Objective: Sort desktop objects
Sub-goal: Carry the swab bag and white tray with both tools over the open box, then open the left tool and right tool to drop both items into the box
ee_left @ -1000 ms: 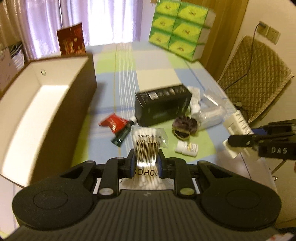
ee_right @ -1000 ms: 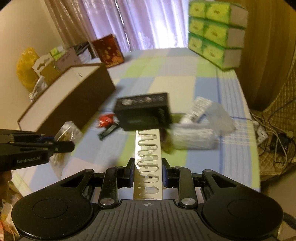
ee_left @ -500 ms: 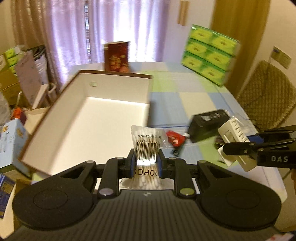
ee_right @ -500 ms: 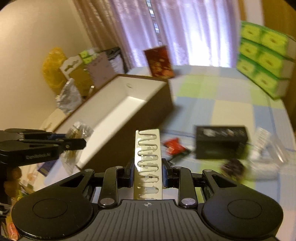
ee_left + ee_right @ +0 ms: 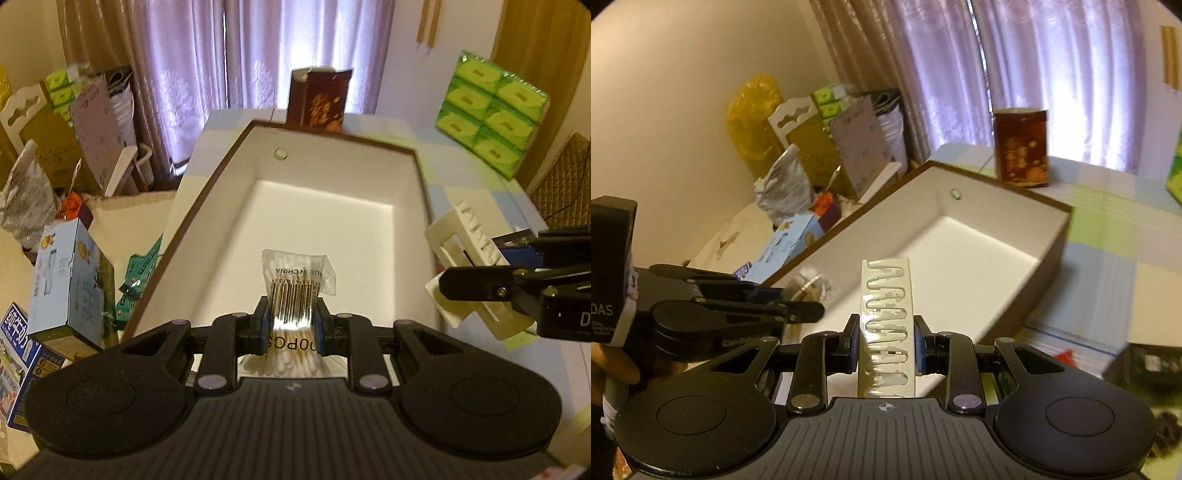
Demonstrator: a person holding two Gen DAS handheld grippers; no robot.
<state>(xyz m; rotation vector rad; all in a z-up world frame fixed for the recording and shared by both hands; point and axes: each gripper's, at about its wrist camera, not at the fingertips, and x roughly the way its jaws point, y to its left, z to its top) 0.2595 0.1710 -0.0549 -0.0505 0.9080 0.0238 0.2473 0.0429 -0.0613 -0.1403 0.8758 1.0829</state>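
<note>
Both claws hang over the open white box [image 5: 332, 221] on the table [image 5: 480, 199]. The left claw [image 5: 290, 325] pinches a cotton swab bag [image 5: 295, 280]; the right claw [image 5: 886, 341] pinches a white slotted plastic holder [image 5: 888, 317]. Risk, as a judgement: the holder sits near the box's right wall, so releasing there could drop it outside. Each item juts forward from between its claw's fingers.

Both loads now over box [image 5: 229, 177].
</note>
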